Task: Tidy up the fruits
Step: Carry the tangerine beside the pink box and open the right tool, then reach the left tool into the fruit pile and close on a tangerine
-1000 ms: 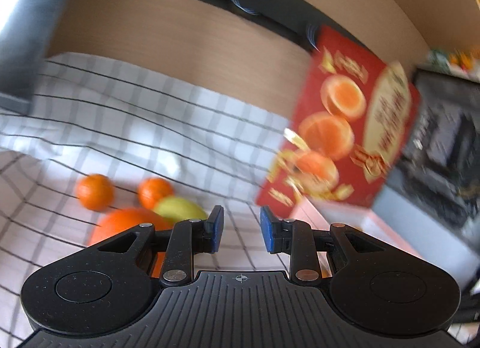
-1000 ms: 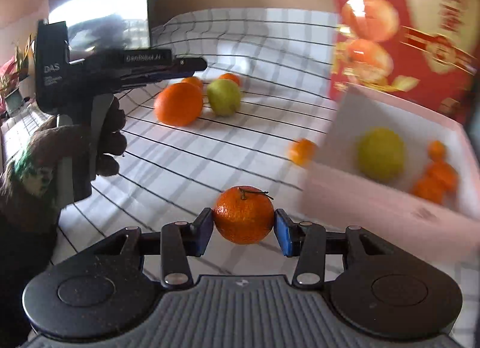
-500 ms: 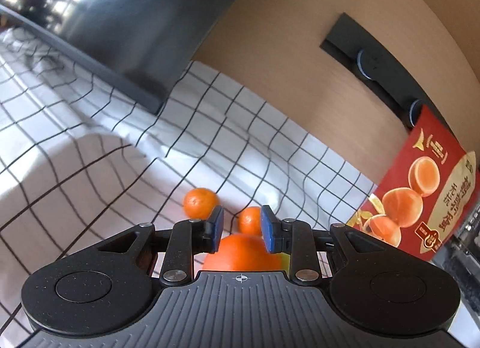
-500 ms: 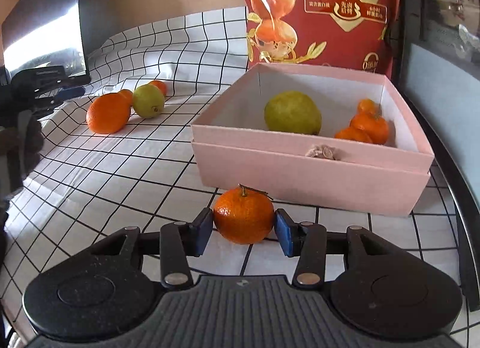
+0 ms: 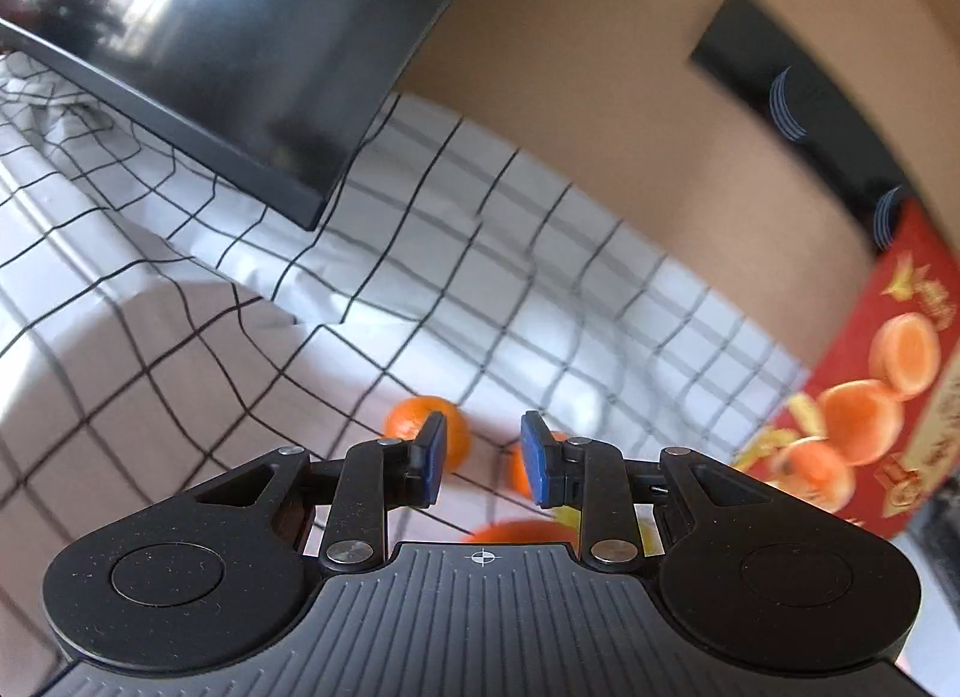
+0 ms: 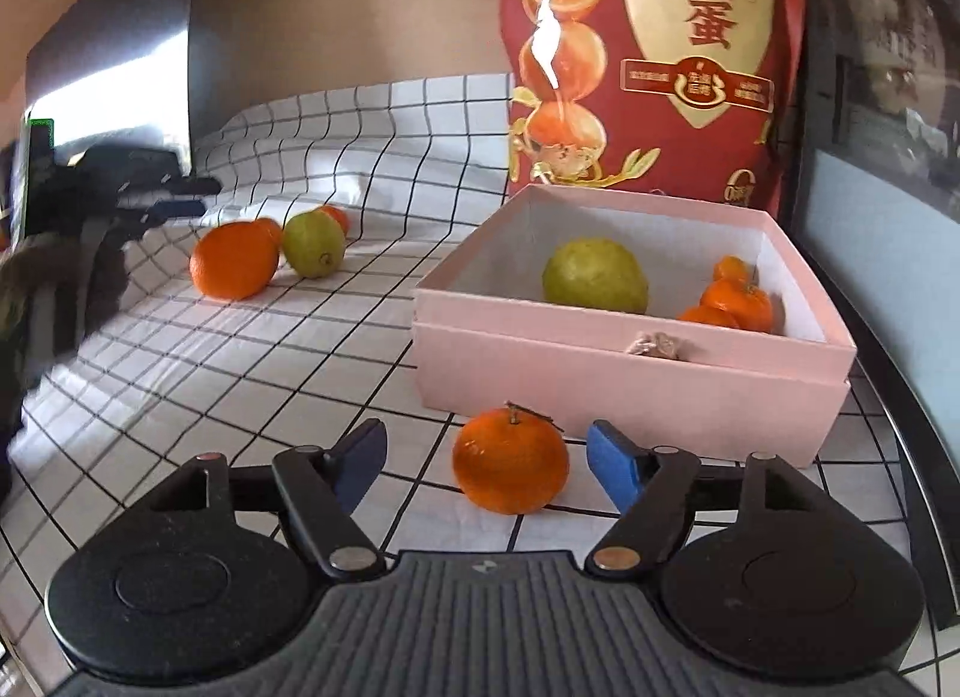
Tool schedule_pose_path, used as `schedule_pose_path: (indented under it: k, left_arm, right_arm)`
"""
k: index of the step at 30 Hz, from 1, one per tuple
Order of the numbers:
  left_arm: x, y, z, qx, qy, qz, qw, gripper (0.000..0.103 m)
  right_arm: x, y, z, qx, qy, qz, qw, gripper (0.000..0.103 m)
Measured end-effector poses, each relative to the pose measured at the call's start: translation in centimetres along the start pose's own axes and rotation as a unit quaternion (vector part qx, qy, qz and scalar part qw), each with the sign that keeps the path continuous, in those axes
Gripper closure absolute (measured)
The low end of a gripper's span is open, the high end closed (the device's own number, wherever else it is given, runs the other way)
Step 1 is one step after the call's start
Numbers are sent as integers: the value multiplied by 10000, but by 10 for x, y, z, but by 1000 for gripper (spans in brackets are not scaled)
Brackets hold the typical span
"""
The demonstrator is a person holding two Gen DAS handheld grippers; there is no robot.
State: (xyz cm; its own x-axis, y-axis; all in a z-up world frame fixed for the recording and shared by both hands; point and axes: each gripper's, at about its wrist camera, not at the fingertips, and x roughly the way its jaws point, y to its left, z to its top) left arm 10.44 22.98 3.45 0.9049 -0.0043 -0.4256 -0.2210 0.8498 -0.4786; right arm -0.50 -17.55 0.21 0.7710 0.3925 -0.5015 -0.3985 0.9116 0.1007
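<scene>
R gripper [image 6: 486, 460] jaws opening: the mandarin [image 6: 510, 461] they pinched earlier now sits free on the cloth [image 6: 252, 349] between the pads, just before the box [image 6: 630, 379]. L gripper [image 5: 483, 460] narrowly open, empty, blurred; orange [image 5: 516, 532] below mostly hidden.

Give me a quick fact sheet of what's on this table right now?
Surface: checked cloth
Pink box: holds a green fruit and small oranges
Tangerine: on the cloth in front of the box
Right gripper: jaws opening, pads clear of the tangerine
Left gripper: narrow gap, holding nothing
Loose fruit: big orange, green fruit
</scene>
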Motion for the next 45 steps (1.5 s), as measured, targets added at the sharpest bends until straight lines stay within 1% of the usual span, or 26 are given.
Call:
schedule_pose_path:
  k: [2,8,9,11,13,15,16,17,19,22,25,27,28,29,33,35,39,41,42,45]
  left_arm:
    - [19,-3,9,212,236,149,9994,72]
    - [49,-13,5,707,442,572,9949,72]
    - [53,-13,5,746,459,624,9942,72]
    - [56,-16,4,889,341,679,9931,71]
    - [60,-17,8,931,331,817,9917,71]
    - [64,-15,12,911,383,994,9901,61]
    - [67,-14,13,859,477,989,9902,49]
    - [71,-11,14,747,642,993,9902,40]
    - [76,-9,12,648,798,946,9902,37]
    - [77,-8,10,669,684,904,9913,37]
    - [79,-2,7,575,633,715,9938,37]
    - [77,3,5,479,615,521,9956,43]
    - [75,5,4,459,576,415,9964,51]
    - [71,6,2,458,501,314,9972,52]
    - [55,7,-9,675,357,212,9969,52]
    - [42,6,-9,693,266,184,9971,52]
    - [3,2,-4,509,-280,-104,9983,52]
    - [-20,-8,-8,589,-524,-335,9963,52]
    - [-29,-13,-11,664,-572,-474,9950,52]
    - [-47,-29,-29,921,-441,-901,9907,52]
  right_arm:
    - [1,2,0,-59,39,-12,10000,29]
    - [2,-3,0,111,37,-44,9999,29]
    - [2,-4,0,119,50,-51,9999,29]
    - [3,-3,-1,106,69,-70,9999,29]
    - [3,-3,-1,97,78,-80,9999,29]
    - [3,-3,-1,109,74,-97,9999,29]
    - [3,-3,-1,116,75,-100,9999,29]
    - [3,-4,-1,121,79,-95,9999,29]
    - [3,-4,-1,128,88,-107,9998,29]
    - [3,-4,-1,132,98,-116,9998,28]
    - [3,-4,-1,141,102,-126,9998,28]
    - [3,-4,-1,155,94,-129,9998,27]
    - [3,-4,-1,161,94,-131,9997,27]
    - [3,-4,-1,168,102,-128,9997,26]
    - [4,-5,-1,210,128,-123,9996,26]
    - [4,-6,0,221,127,-123,9996,26]
    - [3,-7,0,237,92,-139,9996,26]
    - [3,-7,0,246,74,-147,9996,25]
    - [3,-7,0,248,75,-147,9996,25]
    - [4,-7,-1,256,99,-147,9995,25]
